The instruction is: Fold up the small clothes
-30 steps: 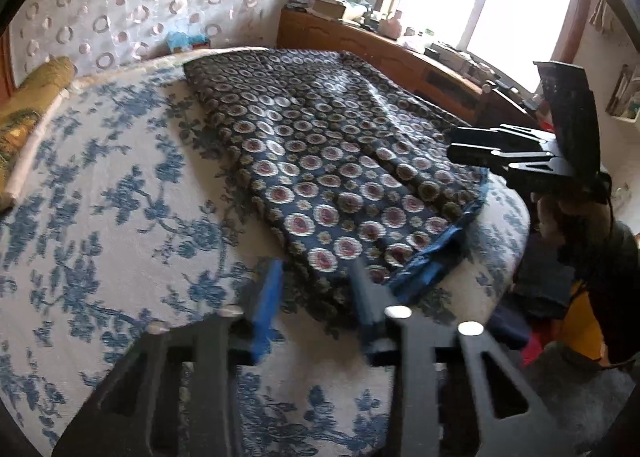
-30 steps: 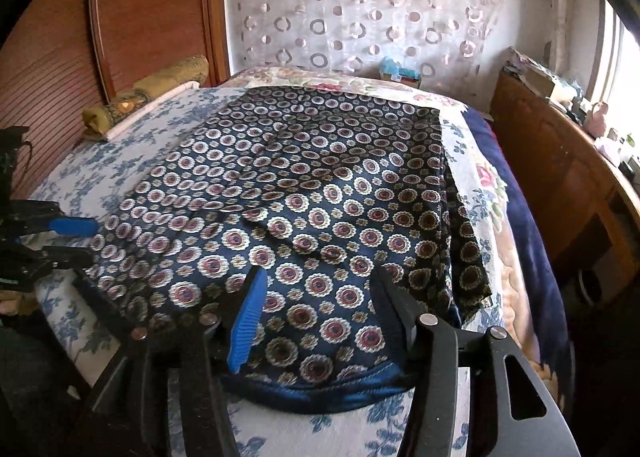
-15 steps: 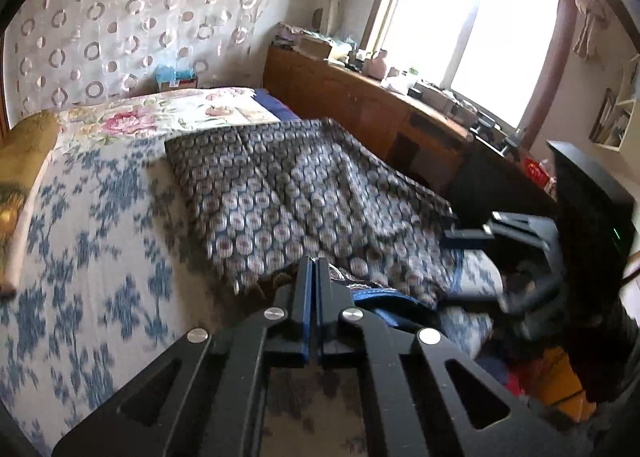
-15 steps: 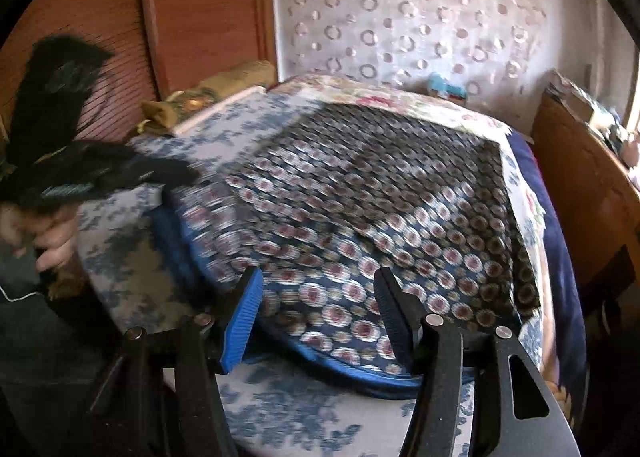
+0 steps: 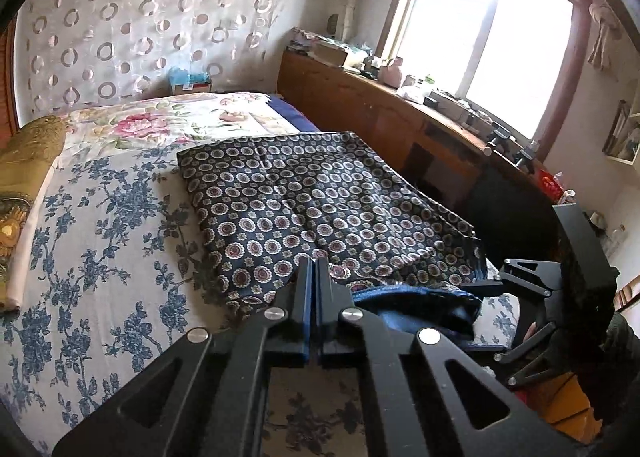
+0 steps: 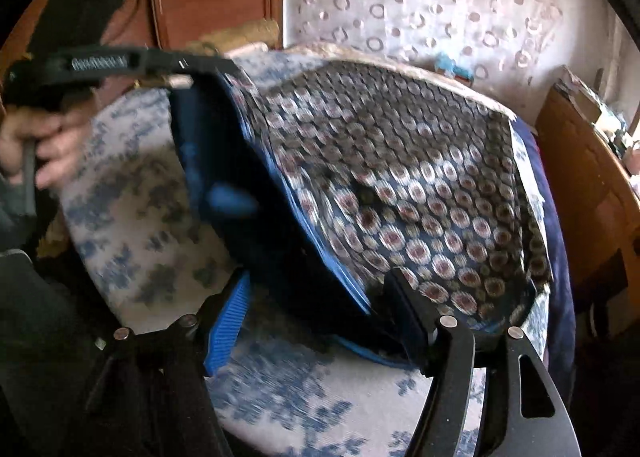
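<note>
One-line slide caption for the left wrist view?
Shut left tool lifts the hem of dark circle-patterned garment off blue-floral bedsheet.

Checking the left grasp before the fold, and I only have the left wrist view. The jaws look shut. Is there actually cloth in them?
Observer: Yes. The right wrist view shows the patterned garment hanging from the left gripper, with that edge raised off the bed.
Operator: Is the underside showing?
Observer: Yes. The plain dark blue lining faces the right camera.
Operator: And the right gripper?
Observer: The right gripper has its jaws open, and they have just been opening. The blue hem lies between them, not pinched.
</note>
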### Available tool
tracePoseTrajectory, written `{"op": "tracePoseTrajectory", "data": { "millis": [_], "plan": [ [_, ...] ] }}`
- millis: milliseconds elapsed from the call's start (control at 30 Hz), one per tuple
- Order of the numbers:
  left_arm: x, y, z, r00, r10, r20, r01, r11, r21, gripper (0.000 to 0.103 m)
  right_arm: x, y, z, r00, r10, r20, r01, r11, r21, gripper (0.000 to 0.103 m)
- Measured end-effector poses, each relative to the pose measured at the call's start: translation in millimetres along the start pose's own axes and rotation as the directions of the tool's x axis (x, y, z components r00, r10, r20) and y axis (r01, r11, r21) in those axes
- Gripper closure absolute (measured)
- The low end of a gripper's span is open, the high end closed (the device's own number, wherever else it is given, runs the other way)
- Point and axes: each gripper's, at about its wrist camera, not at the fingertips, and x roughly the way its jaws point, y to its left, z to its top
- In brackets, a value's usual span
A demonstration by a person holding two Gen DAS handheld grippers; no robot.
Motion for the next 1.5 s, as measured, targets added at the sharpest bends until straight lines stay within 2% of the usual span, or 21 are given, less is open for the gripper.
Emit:
{"op": "tracePoseTrajectory", "data": {
  "millis": [100,200,400,433,467,500,667,867,933,1000,1100,1300,1500],
  "plan": [
    [1,2,0,1.000,-0.001,0.000,0.001,1.000,-0.008,0.101,2,-3,-5,1.000,0.006,-0.019,-0.006,1.000,-0.006,0.033],
    [1,3,1,1.000,0.002,0.003,-0.002,1.000,-0.006,0.101,2,-4,-9,0.999,-0.030,-0.022,0.029,0.999,-0.046,0.033],
    [-3,2,5,1.000,0.017,0.016,-0.017,1.000,0.004,0.101,9,-25,-7,0.998,-0.059,-0.012,0.059,0.998,-0.009,0.035],
    [-4,2,6,1.000,0.021,0.019,-0.021,1.000,0.005,0.101,9,-27,-5,0.998,-0.055,-0.008,0.055,0.998,-0.001,0.043],
    [-4,2,8,0.999,0.028,0.024,-0.028,1.000,0.006,0.101,10,-32,-2,0.999,-0.035,-0.007,0.036,0.999,0.015,0.077],
    [-5,2,10,0.999,0.040,0.030,-0.041,0.999,0.009,0.101,11,-37,3,1.000,-0.020,0.000,0.020,0.999,0.039,0.098],
    [-4,11,31,0.994,0.093,0.055,-0.094,0.996,0.010,0.101,2,-60,42,0.989,-0.043,0.143,0.031,0.996,0.080,0.098],
    [2,27,58,0.988,0.139,0.075,-0.140,0.990,0.020,0.100,10,-85,100,0.973,-0.050,0.227,0.030,0.996,0.088,0.099],
    [3,32,66,0.986,0.143,0.083,-0.145,0.989,0.025,0.090,18,-90,116,0.971,-0.047,0.235,0.031,0.997,0.073,0.099],
    [6,41,74,0.988,0.129,0.090,-0.131,0.991,0.015,0.064,26,-95,132,0.970,-0.042,0.238,0.030,0.998,0.056,0.099],
    [15,54,84,0.991,0.116,0.064,-0.117,0.993,0.005,0.052,41,-102,151,0.971,-0.035,0.238,0.028,0.999,0.032,0.099],
    [44,85,92,0.989,0.150,-0.009,-0.150,0.989,-0.014,0.040,94,-131,183,0.976,-0.031,0.215,0.026,0.999,0.026,0.099],
    [54,112,93,0.983,0.184,-0.021,-0.185,0.981,-0.051,0.035,145,-153,200,0.990,-0.074,0.117,0.067,0.996,0.066,0.099]
  ]
}}
